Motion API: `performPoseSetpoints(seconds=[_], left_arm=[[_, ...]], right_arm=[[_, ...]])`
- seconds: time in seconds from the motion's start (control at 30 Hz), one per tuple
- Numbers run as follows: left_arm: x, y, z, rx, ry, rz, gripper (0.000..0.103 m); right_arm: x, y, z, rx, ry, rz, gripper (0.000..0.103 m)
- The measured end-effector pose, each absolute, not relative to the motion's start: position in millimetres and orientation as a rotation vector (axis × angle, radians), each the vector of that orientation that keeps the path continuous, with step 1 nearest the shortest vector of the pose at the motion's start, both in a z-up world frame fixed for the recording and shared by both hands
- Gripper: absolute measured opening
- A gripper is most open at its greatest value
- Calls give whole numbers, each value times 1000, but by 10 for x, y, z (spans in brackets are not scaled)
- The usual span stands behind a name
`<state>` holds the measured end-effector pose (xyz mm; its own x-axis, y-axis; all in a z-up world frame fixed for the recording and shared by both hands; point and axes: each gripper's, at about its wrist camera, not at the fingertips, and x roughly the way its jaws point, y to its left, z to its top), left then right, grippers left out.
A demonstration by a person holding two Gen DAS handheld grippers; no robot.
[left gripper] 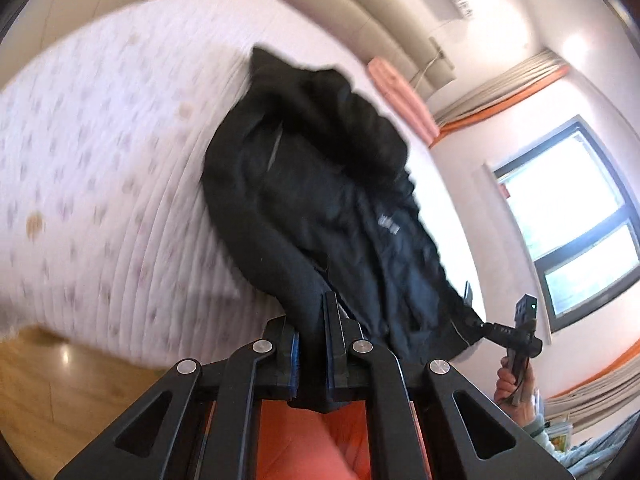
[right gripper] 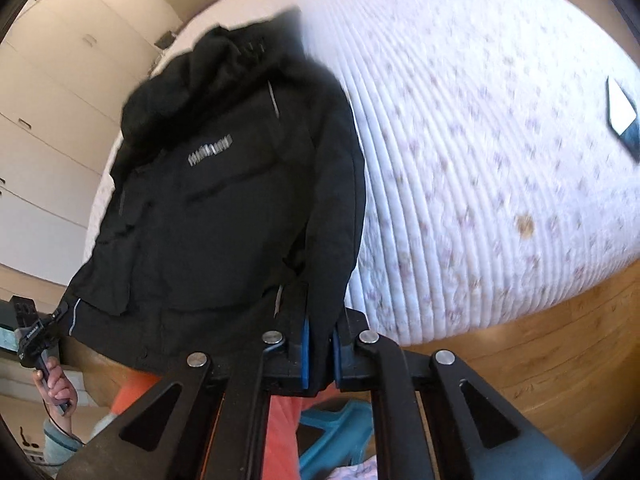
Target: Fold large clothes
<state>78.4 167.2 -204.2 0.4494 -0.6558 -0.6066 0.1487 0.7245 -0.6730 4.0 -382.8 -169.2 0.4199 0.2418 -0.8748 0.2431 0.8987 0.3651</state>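
Black jacket [right gripper: 224,200] hangs over the quilted bed [right gripper: 480,140], and you've got both hem corners pinched: left gripper [left gripper: 314,344] clamped, right gripper [right gripper: 320,354] clamped too. Looks like the laying-out step; next, lower it flat, front down, arms spread.

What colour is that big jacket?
Black jacket with a small silver-grey chest logo, clearest in the right wrist view.

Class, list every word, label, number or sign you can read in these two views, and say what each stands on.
Nothing can be read for certain.
Grey chest print on the black jacket: blurred, unreadable.
Small white lettering on the other gripper's body, seen in each view: too small to read.
No other text shows.
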Motion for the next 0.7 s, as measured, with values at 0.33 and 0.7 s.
performPoseSetpoints(seconds=[0.33, 0.7], left_arm=[[1685, 1691, -1253, -554, 812, -539, 10], [3713, 1513, -1271, -499, 785, -390, 10]], right_arm=[[739, -4053, -938, 545, 1022, 32, 11], [2741, -4240, -754, 548, 993, -37, 12]])
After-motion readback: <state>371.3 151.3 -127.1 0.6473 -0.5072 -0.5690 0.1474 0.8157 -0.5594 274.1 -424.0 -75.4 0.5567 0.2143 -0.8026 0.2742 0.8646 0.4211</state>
